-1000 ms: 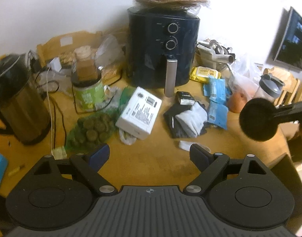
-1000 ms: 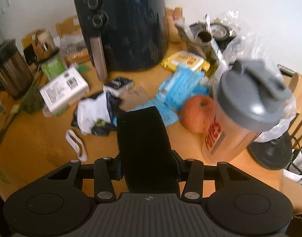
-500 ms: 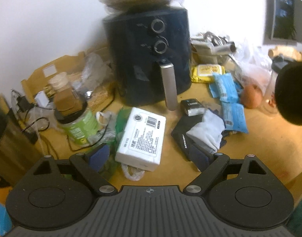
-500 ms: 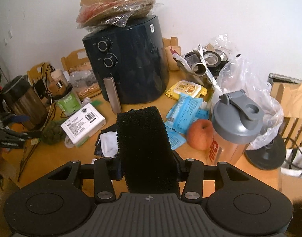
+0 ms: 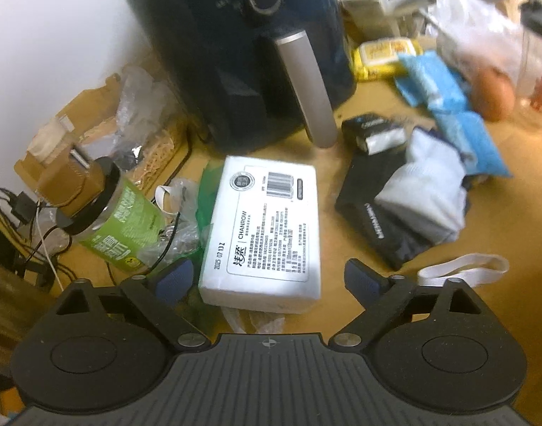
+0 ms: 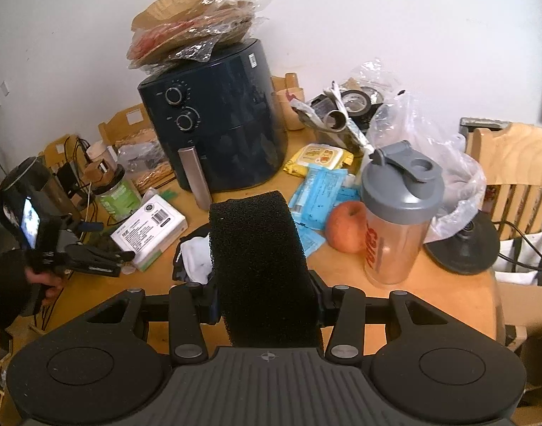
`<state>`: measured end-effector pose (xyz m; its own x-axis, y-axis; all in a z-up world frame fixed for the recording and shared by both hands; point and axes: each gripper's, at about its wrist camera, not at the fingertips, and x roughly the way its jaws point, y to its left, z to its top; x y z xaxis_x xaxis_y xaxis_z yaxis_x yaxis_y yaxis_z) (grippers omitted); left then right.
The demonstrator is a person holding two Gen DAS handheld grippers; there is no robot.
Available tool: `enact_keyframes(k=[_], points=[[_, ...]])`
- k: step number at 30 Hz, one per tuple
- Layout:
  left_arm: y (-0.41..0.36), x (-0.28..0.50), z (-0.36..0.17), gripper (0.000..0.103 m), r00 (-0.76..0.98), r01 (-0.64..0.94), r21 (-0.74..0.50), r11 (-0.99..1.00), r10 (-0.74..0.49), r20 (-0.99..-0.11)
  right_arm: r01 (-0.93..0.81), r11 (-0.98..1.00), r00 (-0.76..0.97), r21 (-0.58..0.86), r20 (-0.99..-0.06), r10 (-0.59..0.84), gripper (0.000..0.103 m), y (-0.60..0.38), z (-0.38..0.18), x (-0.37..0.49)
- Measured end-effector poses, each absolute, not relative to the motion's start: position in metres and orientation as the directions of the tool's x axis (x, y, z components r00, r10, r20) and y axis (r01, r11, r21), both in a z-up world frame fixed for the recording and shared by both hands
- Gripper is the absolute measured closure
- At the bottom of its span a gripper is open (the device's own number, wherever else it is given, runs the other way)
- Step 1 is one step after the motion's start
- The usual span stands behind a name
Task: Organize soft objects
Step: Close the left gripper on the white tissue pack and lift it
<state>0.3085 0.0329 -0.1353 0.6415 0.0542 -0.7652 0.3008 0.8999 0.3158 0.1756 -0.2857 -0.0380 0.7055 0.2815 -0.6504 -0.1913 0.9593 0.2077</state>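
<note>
Table [image 6: 342,305] clutter, probably socks [image 6: 196,255], half-hidden behind sponge [image 6: 260,266].

I'm looking at a home dining corner: a cluttered wooden table [image 6: 462,294] against a white wall, an air fryer [image 6: 217,124] at upper centre, an apple [image 6: 345,227] and shaker bottle [image 6: 398,220] right of centre, a slatted wooden chair [image 6: 519,163] at far right.

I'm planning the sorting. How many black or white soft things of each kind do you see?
Black foam block: 1
White plastic-wrapped tissue pack: 1
White elastic band: 1
Heap of black and white clothes: 1
Total: 4
</note>
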Motion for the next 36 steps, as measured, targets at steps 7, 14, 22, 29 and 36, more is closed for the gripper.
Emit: enact_keyframes(k=[7,14,22,29,36], points=[[0.032,0.329,-0.160,0.004,0.605,0.332,0.362,0.871,0.098,-0.790,-0.154,0.963,0.720,0.223,-0.642,0.264,0.055,-0.292,-0.038,0.164],[0.038,0.341,-0.181,0.004,0.563,0.336,0.378,0.863,0.138,-0.815,-0.141,0.964,0.717,0.224,-0.648,0.256,0.055,-0.287,-0.043,0.155],[0.050,0.340,-0.189,0.012,0.559,0.334,0.349,0.876,0.114,-0.821,-0.140,0.964,0.727,0.227,-0.637,0.256,0.055,-0.285,-0.042,0.151],[0.049,0.326,-0.162,0.014,0.616,0.315,0.308,0.898,0.054,-0.786,-0.142,0.963,0.743,0.230,-0.618,0.257,0.055,-0.288,-0.036,0.150],[0.044,0.316,-0.125,0.017,0.668,0.303,0.249,0.920,-0.018,-0.744,-0.152,0.958,0.751,0.244,-0.602,0.272,0.055,-0.288,-0.033,0.149]])
